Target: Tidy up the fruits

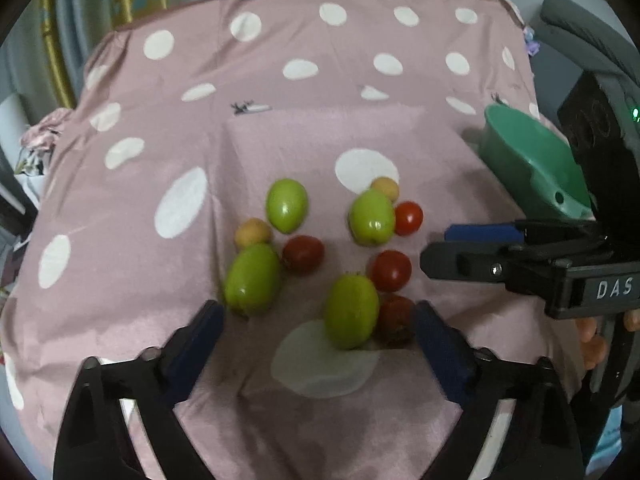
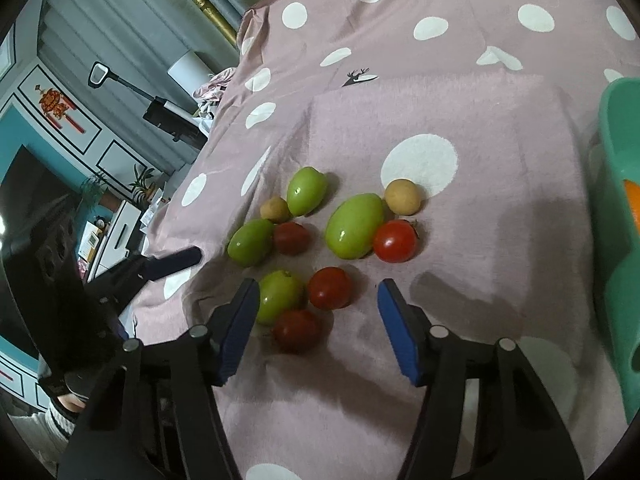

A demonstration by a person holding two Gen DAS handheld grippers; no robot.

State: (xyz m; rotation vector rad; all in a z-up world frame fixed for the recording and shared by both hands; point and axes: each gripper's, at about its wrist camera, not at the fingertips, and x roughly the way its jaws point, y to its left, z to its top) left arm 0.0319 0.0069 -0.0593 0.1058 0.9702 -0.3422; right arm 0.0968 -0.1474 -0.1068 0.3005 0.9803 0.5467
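Observation:
Several green fruits, red tomatoes and two small tan fruits lie in a cluster on the pink dotted cloth (image 1: 280, 60). My left gripper (image 1: 320, 320) is open and empty, its jaws either side of the nearest green fruit (image 1: 351, 311) and a dark red tomato (image 1: 396, 316). My right gripper (image 2: 316, 300) is open and empty, low over a green fruit (image 2: 278, 296) and two red tomatoes (image 2: 330, 288). The right gripper also shows in the left wrist view (image 1: 444, 244), to the right of the cluster. A green bowl (image 1: 528, 160) stands at the right, with something orange inside (image 2: 632, 208).
The cloth covers a raised flat block under the fruit. The table's left edge drops to a room with a cabinet, plants and a vacuum handle (image 2: 100, 74). A grey chair (image 1: 580, 32) stands at the back right.

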